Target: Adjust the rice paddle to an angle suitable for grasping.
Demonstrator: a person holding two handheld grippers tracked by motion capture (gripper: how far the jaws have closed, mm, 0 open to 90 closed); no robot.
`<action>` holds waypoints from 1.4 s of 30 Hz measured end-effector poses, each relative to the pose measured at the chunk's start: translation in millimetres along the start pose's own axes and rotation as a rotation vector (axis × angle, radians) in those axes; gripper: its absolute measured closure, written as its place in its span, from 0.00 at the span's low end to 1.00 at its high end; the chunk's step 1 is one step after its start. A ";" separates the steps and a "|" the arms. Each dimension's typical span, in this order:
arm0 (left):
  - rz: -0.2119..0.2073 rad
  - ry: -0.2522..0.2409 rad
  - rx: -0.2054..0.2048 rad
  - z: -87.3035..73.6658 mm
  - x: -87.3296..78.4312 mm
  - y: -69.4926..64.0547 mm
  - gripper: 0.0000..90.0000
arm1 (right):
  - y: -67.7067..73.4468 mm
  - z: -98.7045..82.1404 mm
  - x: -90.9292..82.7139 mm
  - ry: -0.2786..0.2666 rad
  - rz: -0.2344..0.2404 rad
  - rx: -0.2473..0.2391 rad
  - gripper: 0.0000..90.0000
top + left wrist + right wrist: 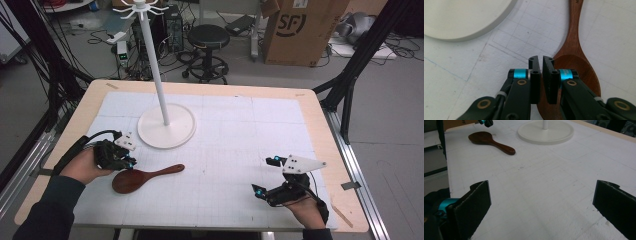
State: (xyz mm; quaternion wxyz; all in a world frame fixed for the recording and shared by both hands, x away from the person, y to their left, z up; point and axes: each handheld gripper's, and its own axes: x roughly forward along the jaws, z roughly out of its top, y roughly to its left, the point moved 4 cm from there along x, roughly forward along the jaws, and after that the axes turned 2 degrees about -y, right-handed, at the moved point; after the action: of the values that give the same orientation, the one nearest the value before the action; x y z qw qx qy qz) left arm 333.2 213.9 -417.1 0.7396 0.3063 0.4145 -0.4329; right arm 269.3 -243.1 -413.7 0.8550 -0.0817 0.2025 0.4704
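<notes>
Jaws of the left gripper (541, 65) stand almost closed, with a thin gap between the pads and nothing clamped in it. Its right-hand jaw overlaps the rim of the wooden spoon (574, 62) in the left gripper view; whether it touches the wood cannot be told. Jaws of the right gripper (541, 202) stand wide apart, with bare mat between them.

From the high view, the left gripper (131, 164) sits at the near left of the table, just beside the bowl of the wooden spoon (145, 178). That spoon lies flat on the white gridded mat (240, 145), bowl to the left and handle pointing right and slightly far. A white stand (166, 125) with a round base and upright pole rises just beyond it. The right gripper (265, 176) rests at the near right, well apart from the spoon.
</notes>
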 end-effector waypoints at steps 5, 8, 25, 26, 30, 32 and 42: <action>0.029 0.050 0.003 -4.4 2.5 4.8 1.00 | 0.9 0.8 -0.6 -0.003 0.003 -0.004 0.00; 0.033 0.070 0.010 -6.4 4.5 5.7 1.00 | 0.8 0.7 -1.2 -0.003 0.001 -0.004 0.00; 0.018 0.189 0.025 -23.9 16.7 7.2 1.00 | -0.3 -0.4 -3.3 0.000 -0.003 -0.002 0.00; 0.019 0.198 0.032 -24.9 16.3 7.4 1.00 | -0.3 -0.4 -3.3 0.000 -0.003 -0.002 0.00; 0.012 0.191 0.011 -28.8 15.3 6.1 1.00 | 0.2 -0.1 -2.8 -0.001 0.000 -0.003 0.00; 0.008 0.195 0.009 -31.0 14.9 4.7 1.00 | 0.3 0.3 -2.8 -0.003 0.000 -0.004 0.00; 0.004 0.204 0.011 -35.2 14.8 -7.7 1.00 | 0.0 1.3 -4.2 -0.008 -0.004 -0.006 0.00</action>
State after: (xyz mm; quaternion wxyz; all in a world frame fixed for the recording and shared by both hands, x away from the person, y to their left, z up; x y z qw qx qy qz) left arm 318.3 233.4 -447.3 0.6928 0.3536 0.4847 -0.4000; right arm 267.6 -245.9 -410.7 0.8566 -0.0830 0.1974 0.4695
